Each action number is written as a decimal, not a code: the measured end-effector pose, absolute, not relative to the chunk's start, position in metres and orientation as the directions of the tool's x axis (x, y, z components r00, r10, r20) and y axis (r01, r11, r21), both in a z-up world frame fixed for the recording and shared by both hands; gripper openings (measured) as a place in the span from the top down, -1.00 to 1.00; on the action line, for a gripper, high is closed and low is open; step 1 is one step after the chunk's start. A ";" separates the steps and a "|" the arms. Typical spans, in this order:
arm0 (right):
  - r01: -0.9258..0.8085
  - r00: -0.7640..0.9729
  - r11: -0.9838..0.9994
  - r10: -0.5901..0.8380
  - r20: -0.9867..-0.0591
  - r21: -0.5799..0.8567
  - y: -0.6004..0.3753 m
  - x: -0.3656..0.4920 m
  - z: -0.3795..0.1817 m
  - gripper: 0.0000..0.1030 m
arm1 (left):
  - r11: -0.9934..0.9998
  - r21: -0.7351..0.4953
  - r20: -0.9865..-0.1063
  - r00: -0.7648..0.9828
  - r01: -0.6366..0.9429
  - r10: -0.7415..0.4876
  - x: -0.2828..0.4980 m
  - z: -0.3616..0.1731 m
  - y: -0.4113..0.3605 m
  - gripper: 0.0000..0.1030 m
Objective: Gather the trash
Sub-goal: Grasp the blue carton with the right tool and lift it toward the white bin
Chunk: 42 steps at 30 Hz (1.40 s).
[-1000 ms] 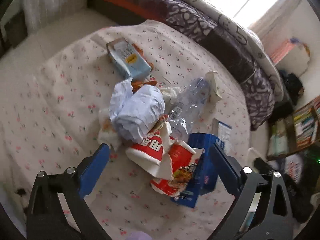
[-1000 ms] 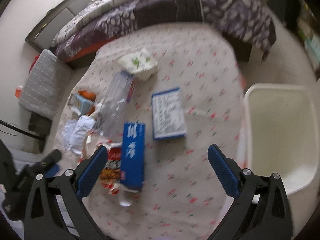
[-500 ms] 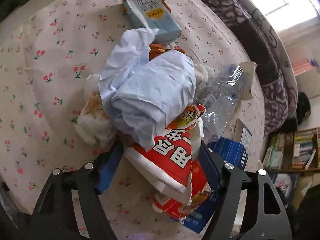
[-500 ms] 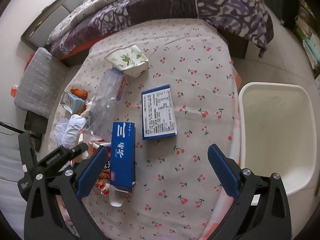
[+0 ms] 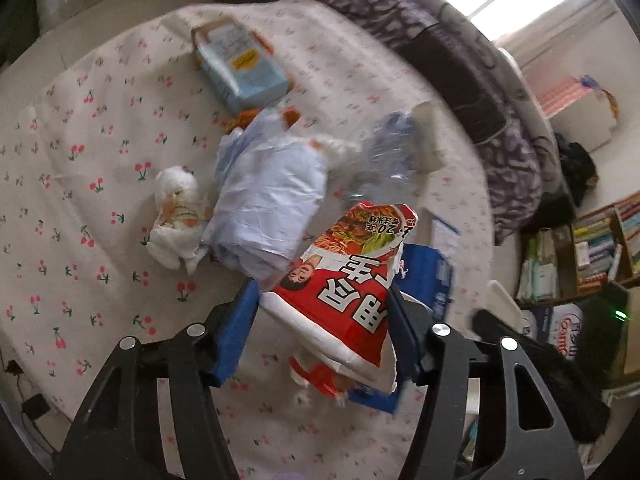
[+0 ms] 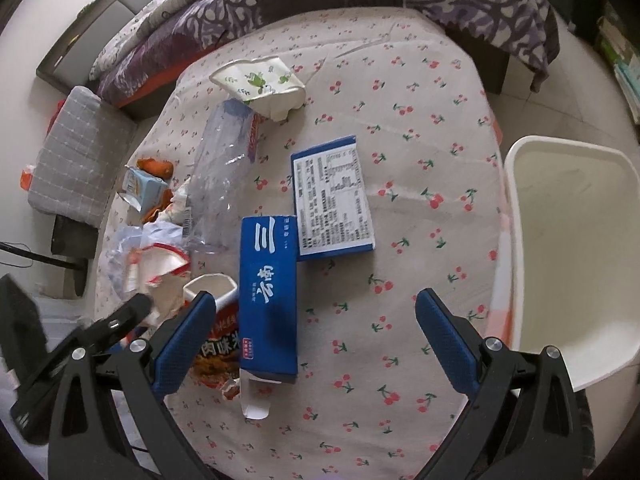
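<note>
My left gripper (image 5: 320, 320) is shut on a torn red-and-white noodle cup piece (image 5: 344, 280) and holds it a little above the cherry-print tablecloth (image 5: 80, 160). Behind it lie crumpled light-blue paper (image 5: 272, 200), a white tissue wad (image 5: 176, 216), a light-blue carton (image 5: 240, 64) and a clear plastic bottle (image 5: 384, 160). My right gripper (image 6: 316, 340) is open and empty above the cloth. A long blue box (image 6: 270, 296) lies by its left finger, with a flat blue-edged label box (image 6: 334, 200) beyond. The left gripper shows in the right wrist view (image 6: 120, 320).
A white bin (image 6: 576, 256) stands off the table's right edge. A crushed paper cup with green print (image 6: 260, 84) lies at the far side. Another noodle cup (image 6: 212, 320) sits by the blue box. A bed with a purple quilt (image 6: 320, 4) is behind; bookshelves (image 5: 592, 248) stand at right.
My left gripper closed on the red noodle cup piece and lifted it off the pile. My right gripper stayed open, shifting only slightly over the cloth.
</note>
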State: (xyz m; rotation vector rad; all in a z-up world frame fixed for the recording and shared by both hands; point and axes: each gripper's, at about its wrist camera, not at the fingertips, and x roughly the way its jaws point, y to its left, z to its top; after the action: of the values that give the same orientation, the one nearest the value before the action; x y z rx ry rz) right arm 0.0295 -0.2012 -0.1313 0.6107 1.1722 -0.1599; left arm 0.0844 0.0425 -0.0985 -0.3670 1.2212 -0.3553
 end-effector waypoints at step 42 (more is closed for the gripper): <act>0.209 0.694 0.940 0.052 -0.718 0.270 -0.155 0.020 -0.066 0.26 | 0.926 -0.375 -0.755 0.567 0.036 -0.328 0.051 -0.039 0.086 -0.16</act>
State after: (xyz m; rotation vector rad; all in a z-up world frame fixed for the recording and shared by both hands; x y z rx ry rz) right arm 0.0199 -0.1552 -0.0655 0.3470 0.8032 -0.0894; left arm 0.0514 0.0864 -0.0385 -0.3361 0.9477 -0.2187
